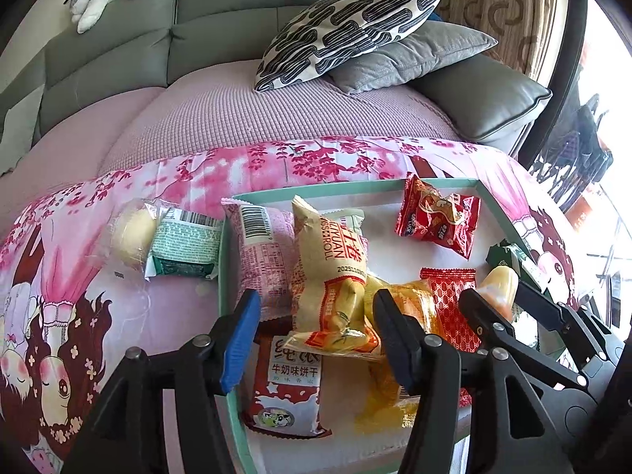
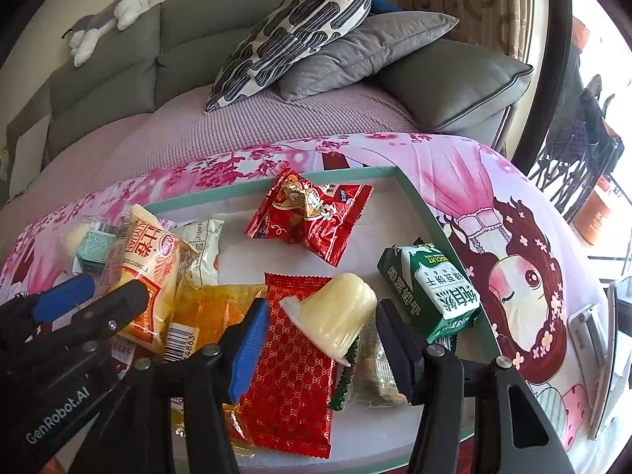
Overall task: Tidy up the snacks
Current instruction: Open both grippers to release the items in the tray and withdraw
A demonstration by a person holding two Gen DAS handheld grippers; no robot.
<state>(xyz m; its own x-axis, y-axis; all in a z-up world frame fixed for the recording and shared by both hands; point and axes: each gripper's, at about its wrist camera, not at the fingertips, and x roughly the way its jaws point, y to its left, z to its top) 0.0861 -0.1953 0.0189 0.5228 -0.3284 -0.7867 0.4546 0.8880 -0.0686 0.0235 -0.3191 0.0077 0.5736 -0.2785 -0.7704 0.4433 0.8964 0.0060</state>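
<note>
Two hand-held grippers work over a teal-rimmed tray (image 1: 347, 189) of snacks on a pink printed cloth (image 1: 79, 276). The left gripper (image 1: 316, 316) stands with jaws apart; a cream egg-roll pack (image 1: 335, 276) lies between its fingers, with no pad seen pressing on it. The right gripper (image 2: 322, 335) is likewise parted around a pale jelly cup (image 2: 335, 316), which lies tipped on a red patterned sachet (image 2: 292, 371); whether the pads touch the cup cannot be told.

Inside the tray also lie a crumpled red packet (image 2: 308, 213) near the far rim, an orange wrapper (image 2: 209, 308), a pink pack (image 1: 264, 252) and a milk-biscuit pack (image 1: 288, 387). A green biscuit pack (image 2: 434, 288) rests against the tray's right edge. Outside the left rim, on the cloth, lies a teal-labelled cake (image 1: 173, 245). Behind, cushions (image 1: 355, 27) rest on a grey sofa (image 1: 118, 59).
</note>
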